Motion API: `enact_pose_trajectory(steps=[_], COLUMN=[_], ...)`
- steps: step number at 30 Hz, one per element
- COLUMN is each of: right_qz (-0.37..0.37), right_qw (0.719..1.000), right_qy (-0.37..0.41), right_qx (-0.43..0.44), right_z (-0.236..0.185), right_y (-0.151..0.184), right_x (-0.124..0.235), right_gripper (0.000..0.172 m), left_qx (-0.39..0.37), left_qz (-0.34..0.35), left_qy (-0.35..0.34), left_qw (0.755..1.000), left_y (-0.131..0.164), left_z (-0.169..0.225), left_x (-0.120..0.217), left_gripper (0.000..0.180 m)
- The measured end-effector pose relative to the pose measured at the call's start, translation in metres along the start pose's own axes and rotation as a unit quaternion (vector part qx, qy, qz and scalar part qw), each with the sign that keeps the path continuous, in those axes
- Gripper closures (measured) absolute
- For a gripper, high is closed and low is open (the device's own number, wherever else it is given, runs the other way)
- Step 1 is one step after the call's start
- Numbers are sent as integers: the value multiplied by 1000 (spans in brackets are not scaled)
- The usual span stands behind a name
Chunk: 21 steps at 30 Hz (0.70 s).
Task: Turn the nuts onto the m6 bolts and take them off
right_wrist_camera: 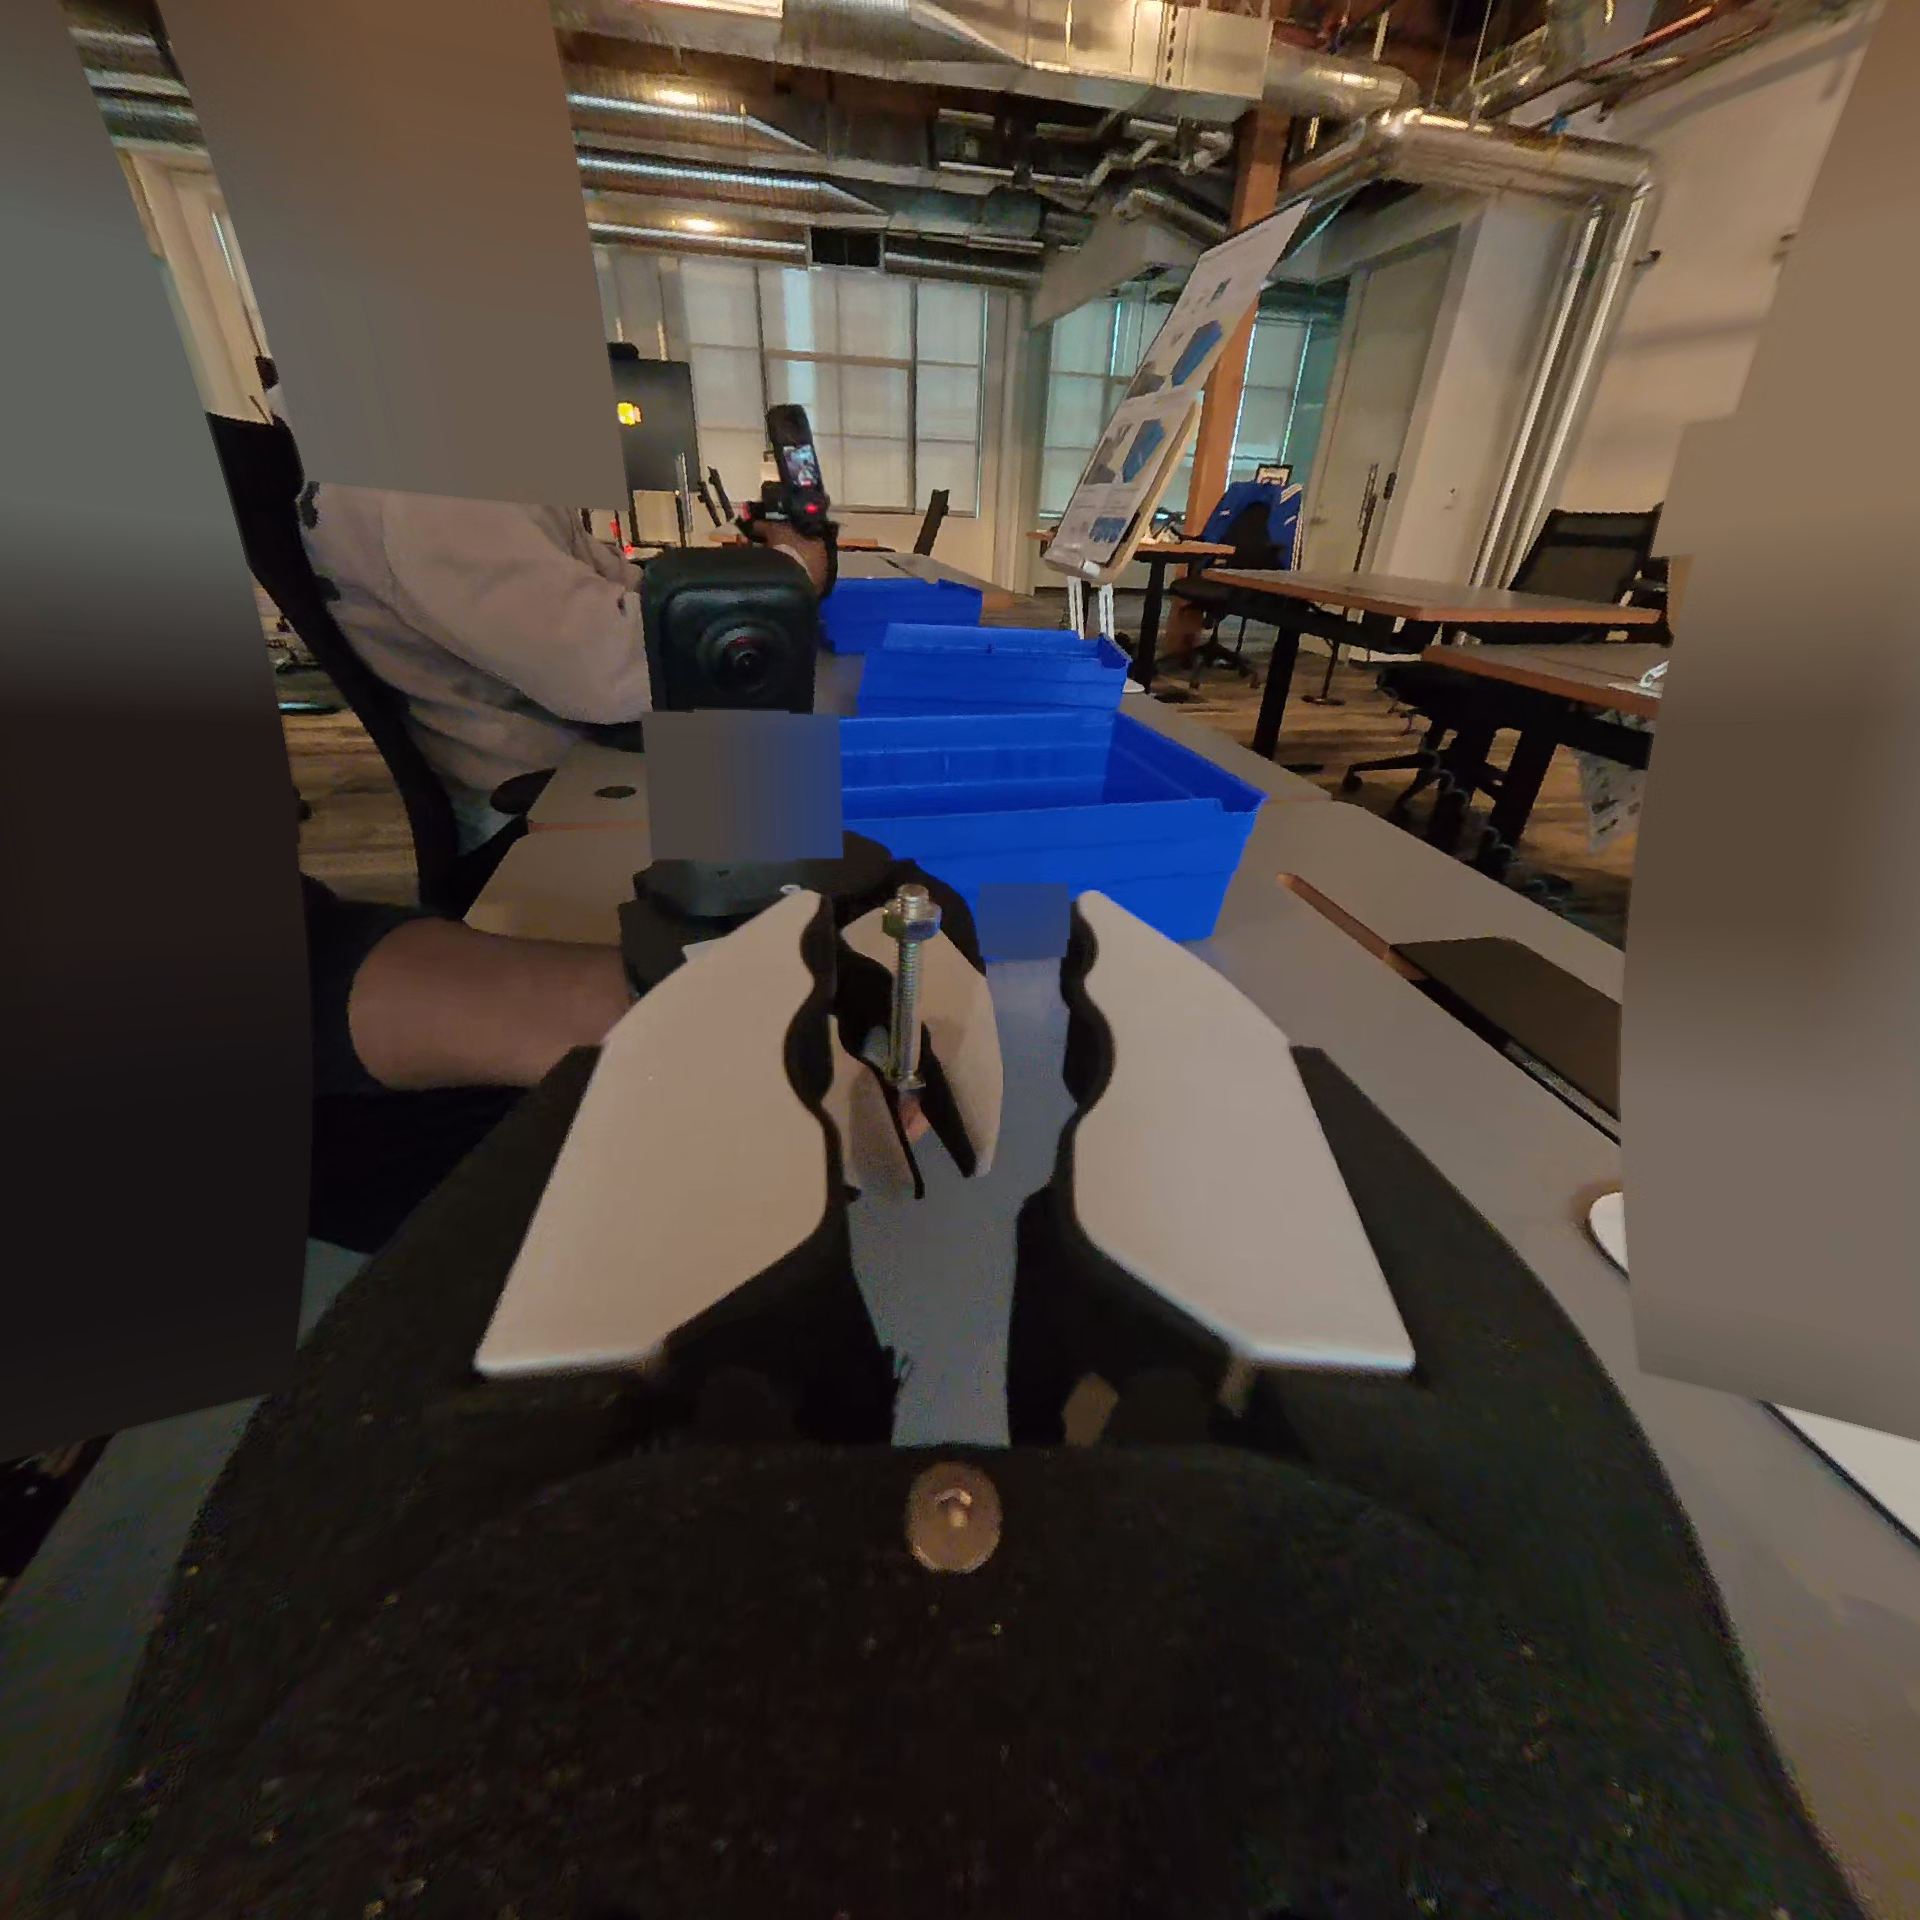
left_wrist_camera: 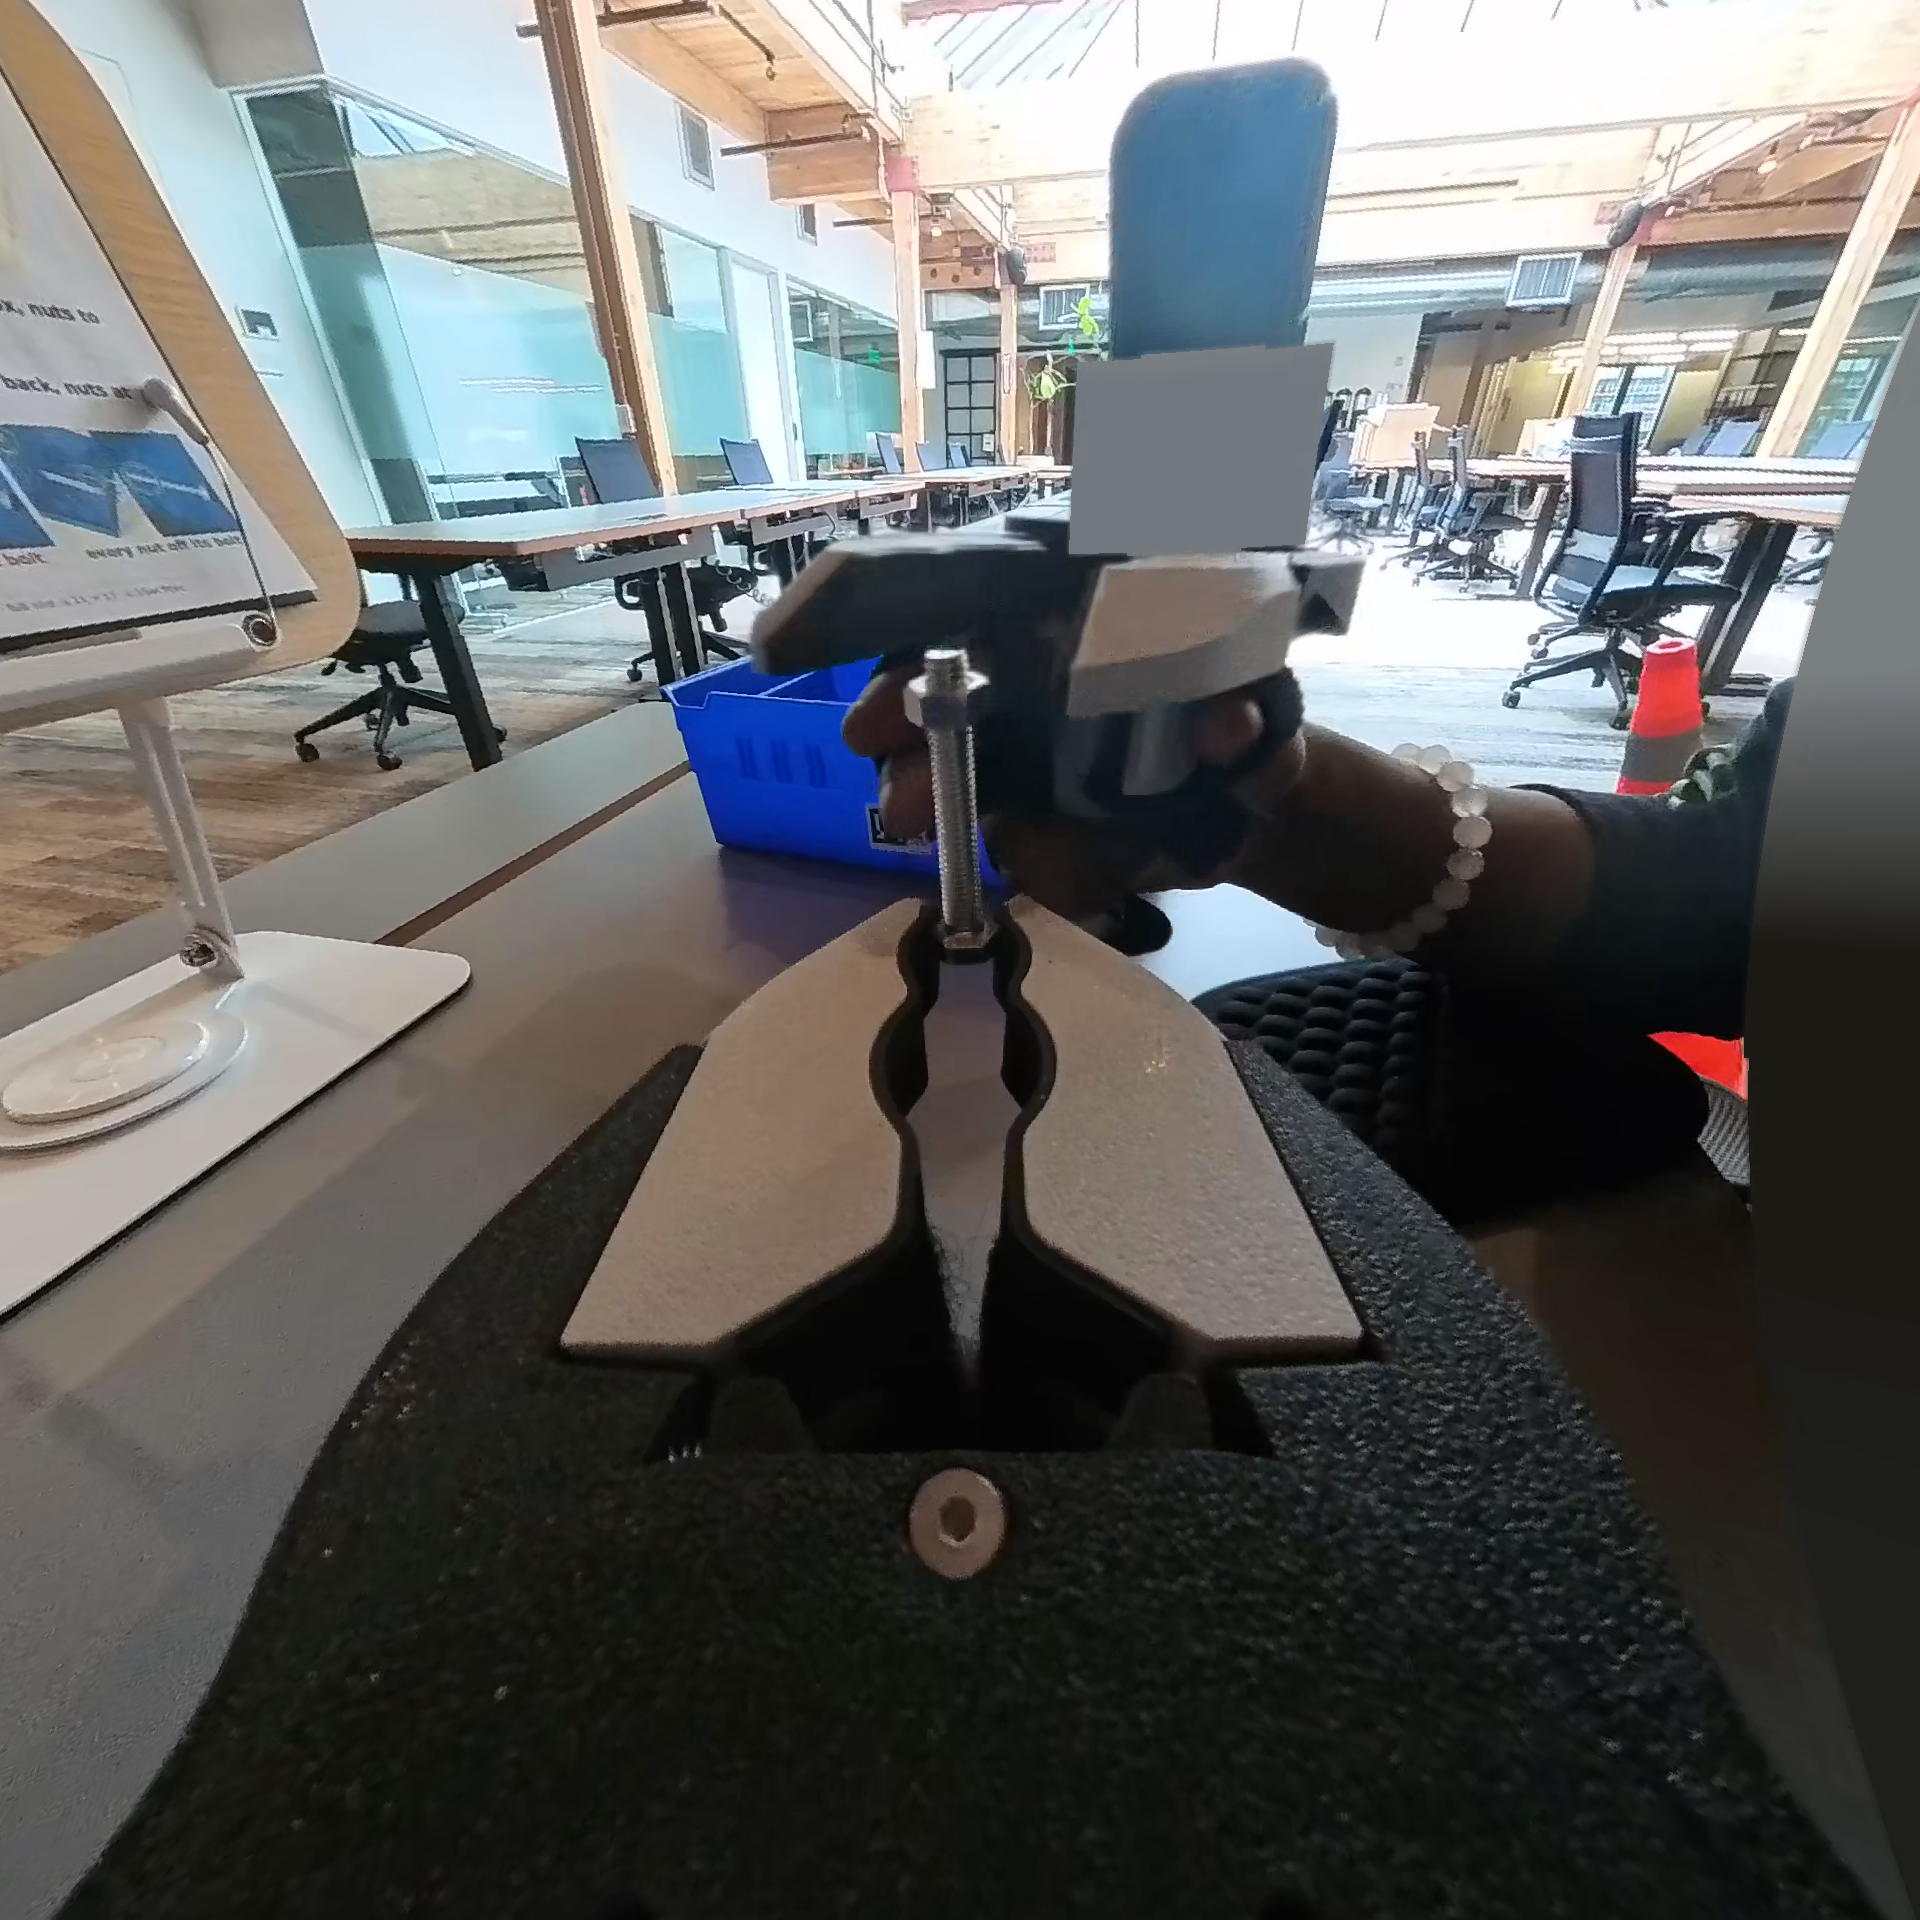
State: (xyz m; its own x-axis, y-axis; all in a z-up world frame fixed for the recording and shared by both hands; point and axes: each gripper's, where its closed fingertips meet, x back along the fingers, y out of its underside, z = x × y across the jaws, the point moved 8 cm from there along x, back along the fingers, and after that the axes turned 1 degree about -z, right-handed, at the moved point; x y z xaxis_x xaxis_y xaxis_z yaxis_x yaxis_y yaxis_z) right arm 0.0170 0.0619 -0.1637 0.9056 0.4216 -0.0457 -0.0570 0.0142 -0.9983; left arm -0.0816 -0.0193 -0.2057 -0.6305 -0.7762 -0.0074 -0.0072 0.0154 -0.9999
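Note:
A silver m6 bolt (left_wrist_camera: 954, 805) stands upright with its hex head clamped between the tips of my left gripper (left_wrist_camera: 966, 925). A nut (left_wrist_camera: 943, 688) sits near the bolt's top end, with a little thread above it. My right gripper (right_wrist_camera: 945, 925) is open. Its fingers (right_wrist_camera: 727, 1049) stand on either side of the bolt (right_wrist_camera: 907, 1013) and nut (right_wrist_camera: 912, 921) with clear gaps, touching neither. In the left wrist view the right gripper (left_wrist_camera: 997, 623) hovers at the bolt's top, held by a hand. The left gripper's fingers (right_wrist_camera: 961, 1049) show in the right wrist view below the bolt.
A blue divided bin (right_wrist_camera: 1049, 831) (left_wrist_camera: 774, 764) stands on the grey table (left_wrist_camera: 520, 997) just behind the bolt. A white stand with an instruction board (left_wrist_camera: 135, 935) is at the left. More blue bins (right_wrist_camera: 987, 660) and a seated person (right_wrist_camera: 468, 613) are farther back. An orange cone (left_wrist_camera: 1662, 717) stands on the floor. Spacing between my two grippers at the tips: around 5 cm.

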Motion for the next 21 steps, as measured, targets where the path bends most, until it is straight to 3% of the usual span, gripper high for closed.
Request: enact_pose_trajectory(steps=[2,6,10,15,19,21], right_qz=[-2,2,13,-4,3,10], right_qw=[1000,1000,1000,1000,1000,1000], right_qy=[6,18,12,-4,11,12], right_qx=[1,8,0,1,6,1], right_z=[0,5,6,-1,5,7], right_y=[1,-1,-2,2,0,-1], right_x=[-1,6,8,-1,6,9], right_gripper=[131,163,164,141,166,167], left_qx=[-1,4,3,1,6,5], left_qz=[-1,4,5,2,9,9], left_qy=[2,-1,-3,1,-2,-5], left_qw=[1000,1000,1000,1000,1000,1000], left_y=[0,0,-1,1,0,-1], left_z=[1,-1,-2,0,-2,-2], left_x=[0,1,1,0,1,2], left_gripper=[171,171,171,171,171,171])
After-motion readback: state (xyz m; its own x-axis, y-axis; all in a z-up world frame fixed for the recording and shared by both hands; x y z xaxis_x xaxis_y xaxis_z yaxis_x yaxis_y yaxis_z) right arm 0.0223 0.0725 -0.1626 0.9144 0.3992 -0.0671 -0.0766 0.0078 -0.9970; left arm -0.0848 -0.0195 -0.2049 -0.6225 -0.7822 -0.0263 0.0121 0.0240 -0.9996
